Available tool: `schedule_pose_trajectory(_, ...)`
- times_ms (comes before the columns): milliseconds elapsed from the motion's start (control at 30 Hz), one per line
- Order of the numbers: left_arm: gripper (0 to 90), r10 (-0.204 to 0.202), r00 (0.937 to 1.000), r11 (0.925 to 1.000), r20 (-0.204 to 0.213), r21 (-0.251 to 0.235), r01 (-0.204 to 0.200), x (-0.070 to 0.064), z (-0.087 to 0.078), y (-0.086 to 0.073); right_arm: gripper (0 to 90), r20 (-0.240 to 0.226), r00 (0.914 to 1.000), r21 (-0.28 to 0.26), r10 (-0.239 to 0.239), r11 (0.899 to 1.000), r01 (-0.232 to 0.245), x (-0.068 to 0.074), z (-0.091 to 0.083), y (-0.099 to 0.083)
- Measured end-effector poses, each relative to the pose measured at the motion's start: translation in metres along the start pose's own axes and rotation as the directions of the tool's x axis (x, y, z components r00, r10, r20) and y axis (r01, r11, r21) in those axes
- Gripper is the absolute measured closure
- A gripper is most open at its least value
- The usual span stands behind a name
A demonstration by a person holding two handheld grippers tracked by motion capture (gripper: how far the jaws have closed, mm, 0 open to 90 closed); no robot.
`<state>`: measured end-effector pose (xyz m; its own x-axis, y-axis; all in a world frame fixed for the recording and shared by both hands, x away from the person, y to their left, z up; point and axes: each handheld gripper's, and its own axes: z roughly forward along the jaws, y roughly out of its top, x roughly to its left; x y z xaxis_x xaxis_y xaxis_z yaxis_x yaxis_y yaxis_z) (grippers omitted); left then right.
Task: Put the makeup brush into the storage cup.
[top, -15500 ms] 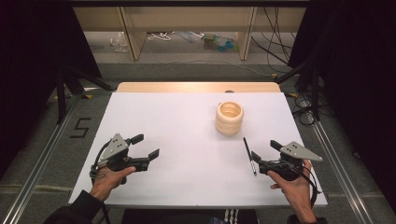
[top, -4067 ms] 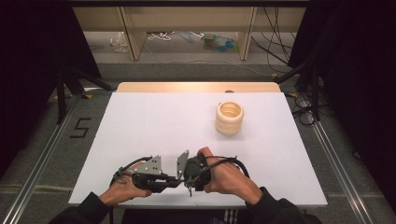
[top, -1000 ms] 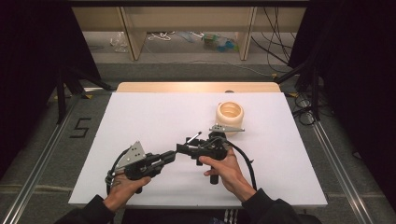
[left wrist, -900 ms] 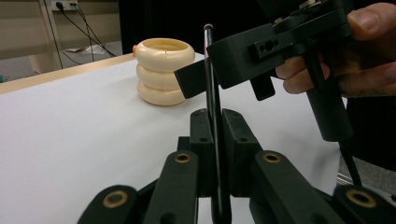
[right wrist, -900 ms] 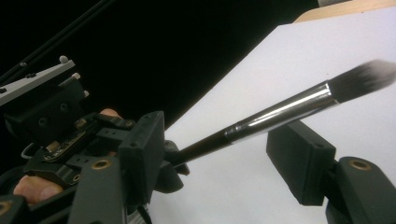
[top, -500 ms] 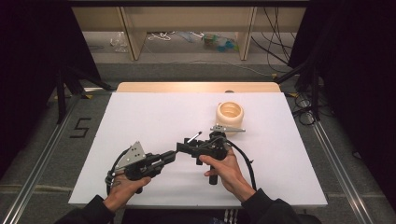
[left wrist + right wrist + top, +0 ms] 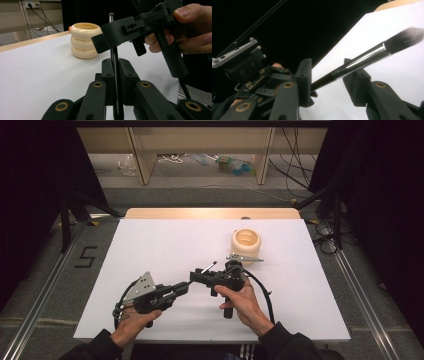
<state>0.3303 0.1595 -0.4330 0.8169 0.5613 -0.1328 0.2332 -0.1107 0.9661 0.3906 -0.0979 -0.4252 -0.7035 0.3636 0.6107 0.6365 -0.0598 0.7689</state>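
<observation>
A thin brush [image 7: 210, 267] with a black handle, silver ferrule and dark bristles [image 7: 404, 36] is held off the white table [image 7: 165, 245]. My left gripper [image 7: 182, 289] is shut on its handle [image 7: 113, 53], and the brush rises up and to the right from the jaws. My right gripper [image 7: 196, 278] faces the left one and stands open, with the brush [image 7: 362, 60] running between its spread jaws. A cream ringed holder [image 7: 246, 244] stands upright at the back right, beyond both grippers.
A wooden strip [image 7: 210, 213] borders the table's far edge. Metal rails [image 7: 45, 280] run along both sides, and shelves with cables [image 7: 200, 160] lie behind. The holder [image 7: 85, 40] has open white table to its left.
Over the last second nothing has visibly moved. Much earlier the brush lay on the table by the right gripper; it now sits in the left gripper, with both grippers met at the front middle.
</observation>
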Motion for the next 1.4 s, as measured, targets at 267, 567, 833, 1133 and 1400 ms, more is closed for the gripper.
schedule_pose_trajectory(267, 83.1, -0.007, 0.9999, 1.0000, 0.009, 0.000, 0.007, 0.000, 0.000, -0.001, 69.6, -0.027, 0.9987, -0.020, 0.043, 0.999, -0.043, -0.003, -0.002, -0.001)
schedule_pose_trajectory(567, 81.6, -0.023, 0.9996, 0.9995, 0.019, 0.022, 0.022, 0.000, 0.003, -0.003, 80.0, -0.080, 0.9962, -0.038, 0.034, 0.999, -0.037, 0.002, -0.003, 0.000)
schedule_pose_trajectory(833, 74.9, -0.014, 0.9995, 0.9979, 0.027, 0.063, 0.013, 0.001, 0.006, -0.005, 83.4, -0.102, 0.9942, -0.025, -0.033, 0.999, 0.031, 0.010, -0.001, 0.001)
schedule_pose_trajectory(1133, 51.0, -0.013, 0.9999, 0.9963, 0.004, 0.085, 0.013, 0.004, 0.008, -0.006, 83.4, -0.076, 0.9896, -0.004, -0.122, 0.993, 0.122, 0.016, -0.004, 0.005)
schedule_pose_trajectory(1400, 34.3, -0.015, 0.9987, 0.9919, -0.049, 0.125, 0.021, 0.007, 0.008, -0.006, 83.4, -0.023, 0.9740, 0.024, -0.226, 0.974, 0.226, 0.019, -0.008, 0.010)
